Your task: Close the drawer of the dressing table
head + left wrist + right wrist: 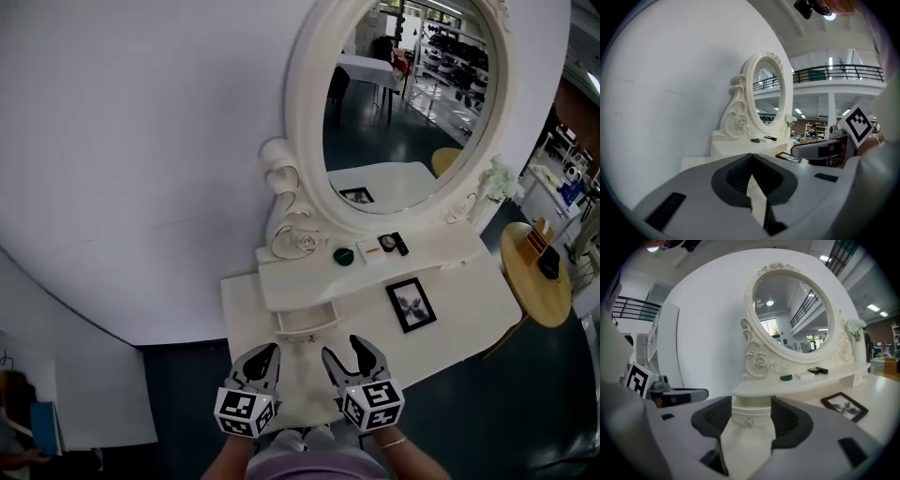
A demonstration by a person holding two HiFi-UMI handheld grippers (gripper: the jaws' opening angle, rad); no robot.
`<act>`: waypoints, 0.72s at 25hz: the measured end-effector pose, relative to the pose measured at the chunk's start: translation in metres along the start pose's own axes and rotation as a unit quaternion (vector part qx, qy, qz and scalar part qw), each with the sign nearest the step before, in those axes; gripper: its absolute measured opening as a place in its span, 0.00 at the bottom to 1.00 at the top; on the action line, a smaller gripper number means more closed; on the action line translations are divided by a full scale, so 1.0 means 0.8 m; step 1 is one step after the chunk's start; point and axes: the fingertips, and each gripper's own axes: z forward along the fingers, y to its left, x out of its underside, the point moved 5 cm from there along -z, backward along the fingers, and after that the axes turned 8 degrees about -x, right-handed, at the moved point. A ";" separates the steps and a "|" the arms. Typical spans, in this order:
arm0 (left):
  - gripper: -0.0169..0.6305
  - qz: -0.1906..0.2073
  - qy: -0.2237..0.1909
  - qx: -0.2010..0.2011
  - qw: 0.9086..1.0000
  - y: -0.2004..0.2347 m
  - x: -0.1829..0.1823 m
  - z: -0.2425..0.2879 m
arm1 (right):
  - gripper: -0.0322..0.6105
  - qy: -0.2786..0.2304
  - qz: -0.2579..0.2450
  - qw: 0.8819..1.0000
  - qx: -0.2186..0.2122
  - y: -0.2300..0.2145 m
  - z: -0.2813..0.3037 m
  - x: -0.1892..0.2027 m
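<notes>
Beneath the raised shelf of the white desk, the small curved drawer stands pulled out a little, just ahead of both tools. The right tool is open and empty, its jaws apart, with the drawer front framed between them but not touched. The left tool has its jaws together with nothing in them. To close the drawer well, I judge it best to set a tool against the front near the knob and push straight along the drawer's run. Staying square should keep it from skewing and jamming, and the push can ease off as the front comes flush. Only the right gripper view shows the knob and how far the front stands proud. The head view adds the picture frame lying on the desk to the right, well clear of the drawer. The left gripper view looks toward the mirror and does not show the drawer plainly.
</notes>
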 end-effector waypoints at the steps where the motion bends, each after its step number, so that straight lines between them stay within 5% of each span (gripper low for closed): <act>1: 0.03 -0.002 -0.001 -0.011 1.000 0.002 0.000 -0.003 | 0.45 0.003 -0.002 1.000 -0.008 -0.001 0.005 0.000; 9: 0.03 -0.015 0.002 -0.094 0.995 0.010 0.010 -0.037 | 0.44 0.023 -0.013 0.998 -0.061 0.002 0.032 0.009; 18: 0.03 -0.030 0.012 -0.147 0.989 0.012 0.030 -0.068 | 0.42 0.046 -0.022 0.996 -0.068 0.003 0.045 0.031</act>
